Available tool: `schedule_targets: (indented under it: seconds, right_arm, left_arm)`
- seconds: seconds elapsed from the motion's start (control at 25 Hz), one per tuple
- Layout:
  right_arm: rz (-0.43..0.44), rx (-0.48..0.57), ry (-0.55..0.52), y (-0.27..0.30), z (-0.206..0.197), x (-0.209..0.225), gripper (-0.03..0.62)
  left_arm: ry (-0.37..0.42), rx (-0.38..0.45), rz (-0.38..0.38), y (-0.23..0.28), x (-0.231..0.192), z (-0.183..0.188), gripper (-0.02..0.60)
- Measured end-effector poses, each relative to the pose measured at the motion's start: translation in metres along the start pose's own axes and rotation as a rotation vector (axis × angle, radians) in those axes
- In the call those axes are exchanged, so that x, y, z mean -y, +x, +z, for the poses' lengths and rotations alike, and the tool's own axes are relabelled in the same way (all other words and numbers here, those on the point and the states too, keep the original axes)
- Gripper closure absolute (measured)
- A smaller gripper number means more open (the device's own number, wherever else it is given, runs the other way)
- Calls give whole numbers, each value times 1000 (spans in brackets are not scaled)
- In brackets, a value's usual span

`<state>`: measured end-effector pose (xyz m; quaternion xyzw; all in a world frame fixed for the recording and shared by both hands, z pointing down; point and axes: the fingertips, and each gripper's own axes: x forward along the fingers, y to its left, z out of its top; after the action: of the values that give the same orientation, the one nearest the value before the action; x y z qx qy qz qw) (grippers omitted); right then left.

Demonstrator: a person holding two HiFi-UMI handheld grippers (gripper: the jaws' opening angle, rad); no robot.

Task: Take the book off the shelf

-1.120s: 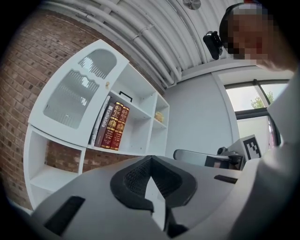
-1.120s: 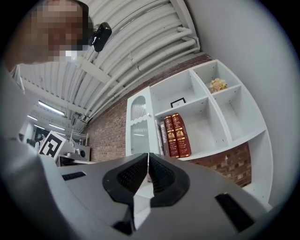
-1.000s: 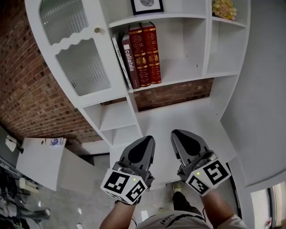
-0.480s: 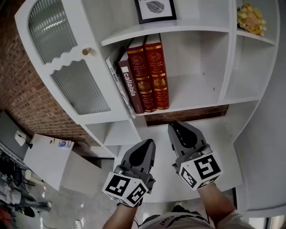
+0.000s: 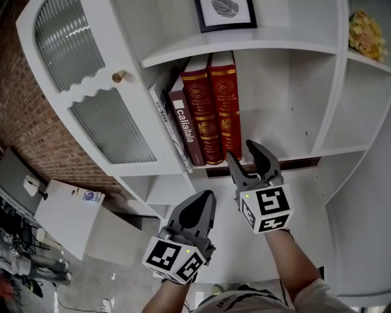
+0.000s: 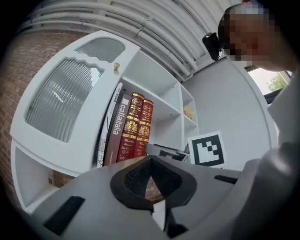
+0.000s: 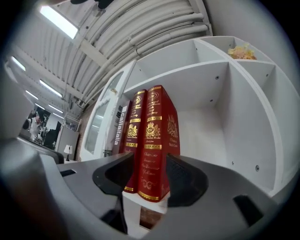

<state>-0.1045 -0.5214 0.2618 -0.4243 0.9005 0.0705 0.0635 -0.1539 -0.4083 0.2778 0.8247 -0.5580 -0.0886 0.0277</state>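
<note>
Two red gilt books stand upright on a white shelf point(image 5: 275, 137). The right-hand red book point(image 5: 225, 104) point(image 7: 157, 140) is the one my right gripper point(image 5: 246, 158) point(image 7: 147, 180) faces. Its jaws are opening and stand apart just in front of the lower spine, with no pad pressing on it. The second red book point(image 5: 201, 113) point(image 7: 133, 136) stands beside it, then a brown book point(image 5: 185, 131) and a thin white book point(image 5: 164, 110) that lean to the left. My left gripper point(image 5: 197, 211) point(image 6: 149, 180) hangs lower, shut and empty.
A cabinet door with ribbed glass point(image 5: 91, 79) and a brass knob point(image 5: 118, 76) stands left of the books. A framed leaf picture point(image 5: 225, 13) sits on the shelf above, yellow flowers point(image 5: 366, 27) at upper right. A brick wall point(image 5: 30, 122) and a white box point(image 5: 61, 214) lie left.
My right gripper has risen toward the red books and its jaws have parted. The view has drawn closer to the shelf. The left gripper has stayed low and shut.
</note>
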Motion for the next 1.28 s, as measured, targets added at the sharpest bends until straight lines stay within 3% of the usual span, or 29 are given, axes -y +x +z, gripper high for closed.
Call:
schedule_targets:
  seconds: [0.32, 0.72, 1.28]
  right_arm:
    - [-29, -48, -50, 34, -13, 7, 376]
    - [-44, -73, -130, 28, -10, 26, 376]
    - [-156, -33, -89, 63, 7, 32, 306]
  left_arm:
    - [-19, 1, -18, 10, -19, -1, 571]
    - [-39, 1, -67, 34, -19, -7, 571]
    - [-45, 4, -53, 30, -30, -7, 571]
